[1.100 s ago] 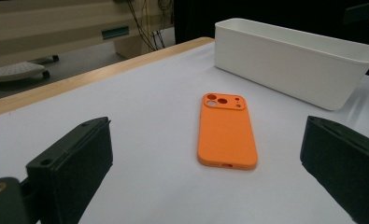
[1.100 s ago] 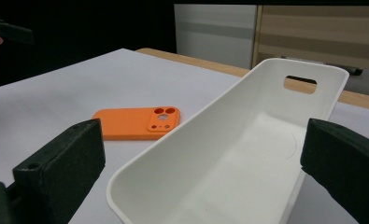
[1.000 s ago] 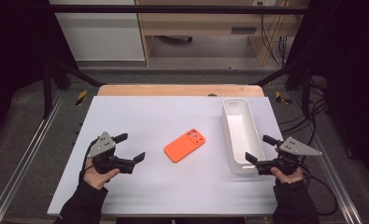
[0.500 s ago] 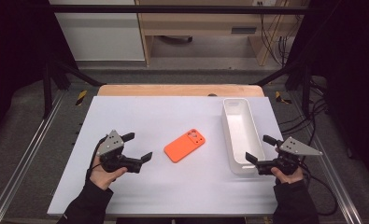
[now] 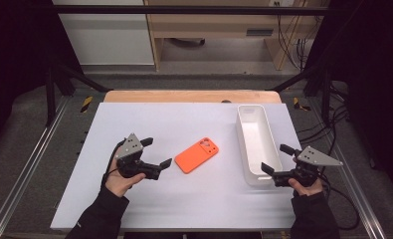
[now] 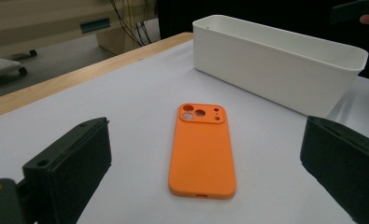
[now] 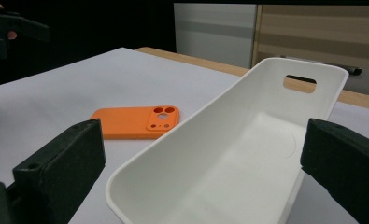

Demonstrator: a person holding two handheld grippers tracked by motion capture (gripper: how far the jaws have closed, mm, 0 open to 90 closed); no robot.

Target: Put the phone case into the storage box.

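An orange phone case [image 5: 197, 155] lies camera side up, mid-table on the white mat. My left gripper [image 5: 156, 152] stands open just left of it, jaws aimed at it, apart from it. In the left gripper view the case [image 6: 202, 151] lies ahead between the wide-spread jaws of that gripper [image 6: 210, 163]. A long white bin [image 5: 254, 107] stands empty at the right. My right gripper [image 5: 274, 158] is open at the bin's near right corner. In the right gripper view, the bin [image 7: 247, 140] runs ahead between that gripper's [image 7: 205, 163] jaws, with the case [image 7: 131, 122] to its left.
The white mat [image 5: 184, 119] covers a wooden table whose far edge [image 5: 184, 96] shows beyond it. Metal rails [image 5: 30, 164] run along both sides. Cables [image 5: 333, 124] lie right of the table. Bare mat lies in front of and behind the case.
My left gripper has moved right, closer to the orange phone case. The right gripper, the case and the bin have stayed put.
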